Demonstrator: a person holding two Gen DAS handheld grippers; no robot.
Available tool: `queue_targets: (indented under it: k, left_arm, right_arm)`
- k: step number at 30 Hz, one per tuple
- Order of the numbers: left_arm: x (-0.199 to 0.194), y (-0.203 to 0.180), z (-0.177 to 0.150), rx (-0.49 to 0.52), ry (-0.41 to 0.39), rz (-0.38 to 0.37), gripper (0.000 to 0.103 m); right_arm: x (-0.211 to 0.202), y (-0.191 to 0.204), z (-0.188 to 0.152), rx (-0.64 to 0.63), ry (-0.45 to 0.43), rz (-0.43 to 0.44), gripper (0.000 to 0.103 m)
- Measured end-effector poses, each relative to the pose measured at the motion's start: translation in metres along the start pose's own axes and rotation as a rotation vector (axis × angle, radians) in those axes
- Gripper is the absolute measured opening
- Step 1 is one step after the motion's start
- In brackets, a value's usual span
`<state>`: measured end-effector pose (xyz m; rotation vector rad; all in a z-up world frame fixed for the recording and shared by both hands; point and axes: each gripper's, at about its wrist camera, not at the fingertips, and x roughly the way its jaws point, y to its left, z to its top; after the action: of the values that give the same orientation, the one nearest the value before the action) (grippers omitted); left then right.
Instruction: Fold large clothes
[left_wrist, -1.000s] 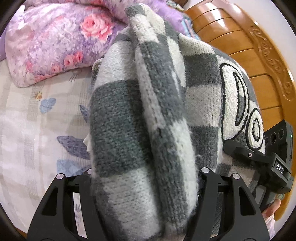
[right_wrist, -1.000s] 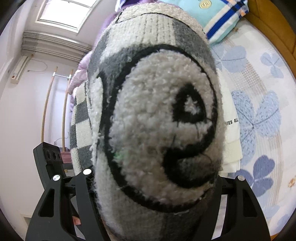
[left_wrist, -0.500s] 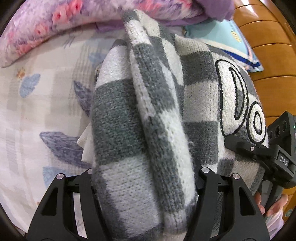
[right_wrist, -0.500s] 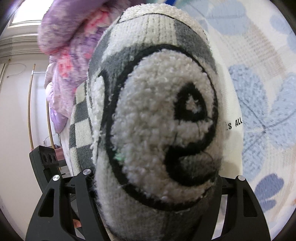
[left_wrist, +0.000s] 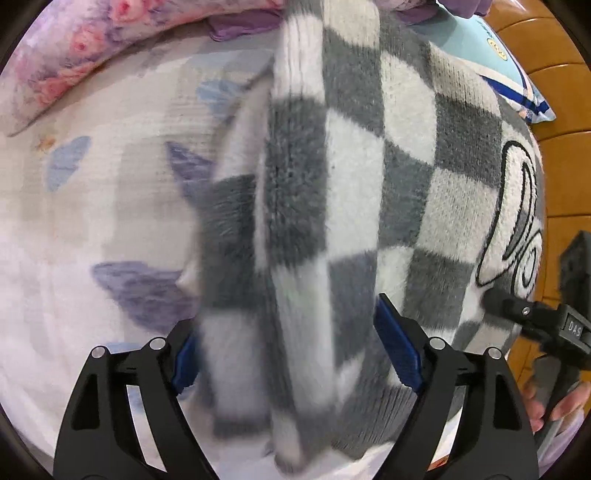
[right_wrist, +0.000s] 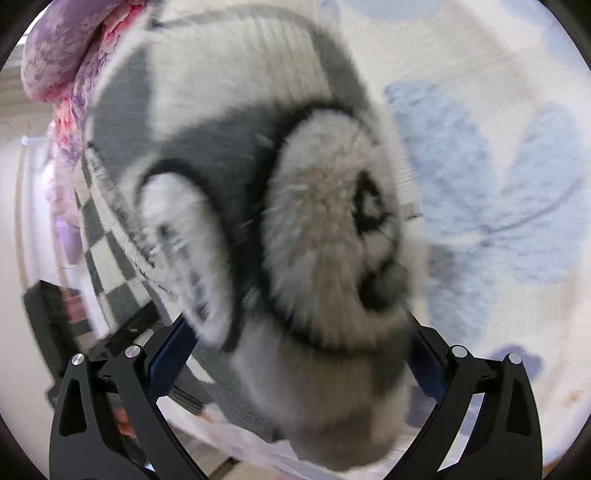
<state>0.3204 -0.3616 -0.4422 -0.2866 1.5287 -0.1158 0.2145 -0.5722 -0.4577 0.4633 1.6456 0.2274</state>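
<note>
A bed covered by a pale sheet with blue leaf print (left_wrist: 92, 221) fills the background, a floral pink-purple quilt (left_wrist: 74, 48) at ten o'clock. A grey-and-white checkered fuzzy knit sweater (left_wrist: 351, 166) lies bunched on the sheet, between the opening jaws of the left tool (left_wrist: 295, 354) and the right tool (right_wrist: 299, 365), their pads parting from the fabric.

One grey-and-white checked knitted sweater (left_wrist: 369, 177), two black two-finger grippers with blue pads (left_wrist: 284, 354) (right_wrist: 299, 373), one pink-and-purple floral quilt (left_wrist: 74, 48), one light-blue striped pillow (left_wrist: 480, 48), one leaf-print bedsheet (left_wrist: 92, 206)
</note>
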Motion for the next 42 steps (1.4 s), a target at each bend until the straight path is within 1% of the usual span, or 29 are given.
queue_targets:
  k: [3,5,6,7,9,10,11,12,13,14,15,17,18,20,23,24,25,26,27,28,30,31,33,34,35,37,39,41,42]
  left_arm:
    - [-0.027,0.004,-0.006,0.033,-0.024,0.068,0.084]
    - [-0.043,0.008,-0.01,0.047,-0.047,0.137,0.084]
    - [-0.051,0.008,-0.013,0.053,-0.059,0.164,0.083]
    - [-0.058,0.007,-0.013,0.056,-0.07,0.171,0.081]
    - [-0.069,0.003,-0.018,0.071,-0.103,0.199,0.069]
    - [-0.07,-0.001,-0.02,0.082,-0.103,0.21,0.065]
    - [-0.07,-0.005,-0.023,0.088,-0.098,0.204,0.059]
    - [-0.068,-0.002,-0.021,0.081,-0.095,0.177,0.057]
    - [-0.067,-0.003,-0.021,0.073,-0.092,0.149,0.056]
    - [-0.058,-0.006,-0.022,0.069,-0.071,0.111,0.052]
    - [-0.048,-0.007,-0.023,0.074,-0.047,0.105,0.046]
    - [-0.018,-0.007,-0.022,0.09,-0.013,0.128,0.046]
    - [-0.008,-0.005,-0.022,0.095,-0.009,0.121,0.046]
    - [0.004,0.001,-0.019,0.075,-0.017,0.098,0.05]
    - [0.014,0.014,-0.006,0.036,-0.009,0.05,0.068]
    - [0.015,0.016,-0.004,0.035,0.004,0.041,0.068]
    - [0.012,0.018,-0.004,0.04,0.027,0.03,0.066]
    - [0.006,0.019,-0.004,0.044,0.044,0.008,0.049]
    - [-0.011,0.018,-0.007,0.052,0.063,-0.02,0.045]
    - [-0.027,0.017,-0.009,0.076,0.051,-0.021,0.042]
    - [-0.057,0.012,-0.007,0.128,-0.005,-0.028,0.025]
    - [-0.067,0.008,-0.002,0.14,-0.03,-0.029,0.025]
    - [-0.081,-0.003,0.017,0.157,-0.098,-0.044,0.024]
    - [-0.084,-0.012,0.032,0.185,-0.131,-0.056,0.022]
    - [-0.079,-0.021,0.046,0.204,-0.149,-0.036,0.016]
    - [-0.067,-0.032,0.074,0.204,-0.158,-0.002,0.014]
    - [-0.047,-0.039,0.101,0.186,-0.145,0.014,0.008]
    - [-0.007,-0.039,0.124,0.153,-0.08,0.088,0.007]
    - [0.004,-0.039,0.129,0.169,-0.08,0.111,0.006]
  right_arm:
    - [-0.034,0.013,-0.047,-0.103,-0.139,-0.181,0.091]
    - [-0.057,0.02,-0.076,-0.176,-0.224,-0.292,0.067]
    - [-0.067,0.028,-0.096,-0.209,-0.274,-0.349,0.059]
    - [-0.076,0.032,-0.112,-0.235,-0.318,-0.376,0.046]
    - [-0.093,0.042,-0.136,-0.273,-0.378,-0.334,0.036]
    - [-0.095,0.047,-0.156,-0.297,-0.384,-0.268,0.033]
    - [-0.09,0.046,-0.161,-0.305,-0.353,-0.238,0.033]
    - [-0.075,0.056,-0.164,-0.301,-0.293,-0.233,0.032]
    - [-0.071,0.057,-0.152,-0.288,-0.258,-0.241,0.029]
    - [-0.059,0.048,-0.151,-0.272,-0.223,-0.262,0.028]
    - [-0.038,0.043,-0.156,-0.249,-0.198,-0.314,0.028]
    - [-0.023,0.018,-0.151,-0.181,-0.165,-0.388,0.028]
    - [-0.014,0.008,-0.155,-0.108,-0.156,-0.399,0.028]
    - [-0.01,-0.002,-0.157,-0.042,-0.154,-0.372,0.028]
    - [-0.003,-0.007,-0.175,-0.057,-0.157,-0.387,0.028]
    - [-0.004,-0.011,-0.182,-0.054,-0.151,-0.383,0.028]
    - [-0.003,-0.008,-0.189,-0.061,-0.139,-0.379,0.028]
    - [-0.006,-0.002,-0.186,-0.068,-0.124,-0.373,0.028]
    - [-0.016,0.005,-0.184,-0.072,-0.113,-0.351,0.028]
    - [-0.031,0.007,-0.175,-0.075,-0.119,-0.33,0.028]
    - [-0.064,0.014,-0.19,-0.113,-0.204,-0.259,0.028]
    - [-0.076,0.014,-0.193,-0.119,-0.224,-0.237,0.028]
    - [-0.09,0.018,-0.186,-0.117,-0.229,-0.138,0.028]
    - [-0.1,0.018,-0.166,-0.118,-0.232,-0.105,0.028]
    - [-0.108,0.02,-0.138,-0.124,-0.231,-0.089,0.028]
    - [-0.118,0.025,-0.073,-0.118,-0.207,-0.152,0.028]
    - [-0.098,0.025,-0.051,-0.083,-0.16,-0.203,0.03]
    - [-0.094,0.033,-0.009,-0.085,-0.159,-0.246,0.03]
    - [-0.092,0.034,-0.009,-0.094,-0.157,-0.26,0.03]
